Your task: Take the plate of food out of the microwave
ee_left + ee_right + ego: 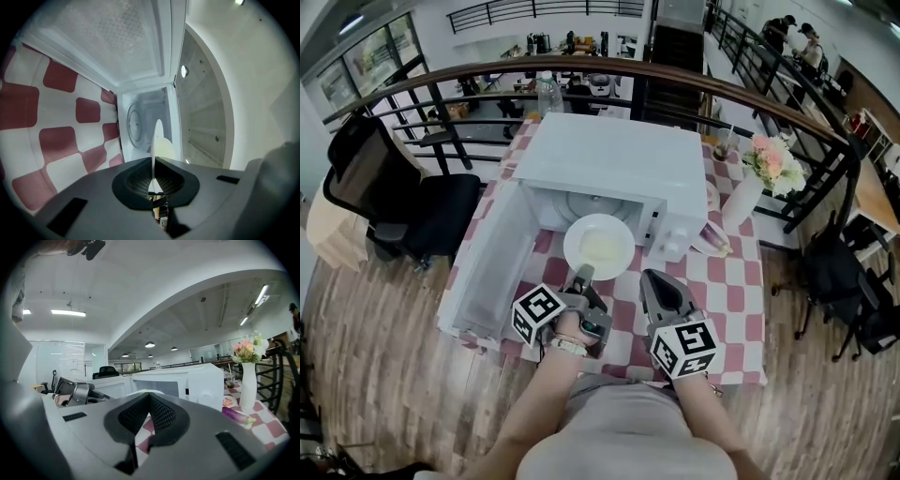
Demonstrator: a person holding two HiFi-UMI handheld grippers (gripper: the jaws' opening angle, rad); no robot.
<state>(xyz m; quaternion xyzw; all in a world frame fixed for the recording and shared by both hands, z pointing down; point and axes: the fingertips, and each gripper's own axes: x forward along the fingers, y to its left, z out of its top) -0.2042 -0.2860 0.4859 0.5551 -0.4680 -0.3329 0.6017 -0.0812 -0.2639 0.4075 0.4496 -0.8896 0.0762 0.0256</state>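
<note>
Here's the left claw (582,273), clenched tight on the near rim of the round white plate (598,246). In the left gripper view the rim runs edge-on straight between the ribbed black pads (140,180). The plate carries a pale, creamy-yellow spread of food (600,247), and it sits right at the mouth of the boxy white microwave (619,159), out over the front of the opening. I can't say whether it rests on anything. The microwave's door (487,272) hangs wide open to the left, and the round glass turntable (133,124) shows bare inside the cavity.

The right claw (649,277) is just beside the plate on the right, jaws pressed together on nothing. Each gripper's cube wears black-and-white square markers.

On the red-and-white checked worktop (731,281), right of the microwave, a tall white vase (739,202) holds pink flowers (772,157). A purple aubergine (239,416) lies near its foot. A clear plastic bottle (548,92) stands behind the microwave.
</note>
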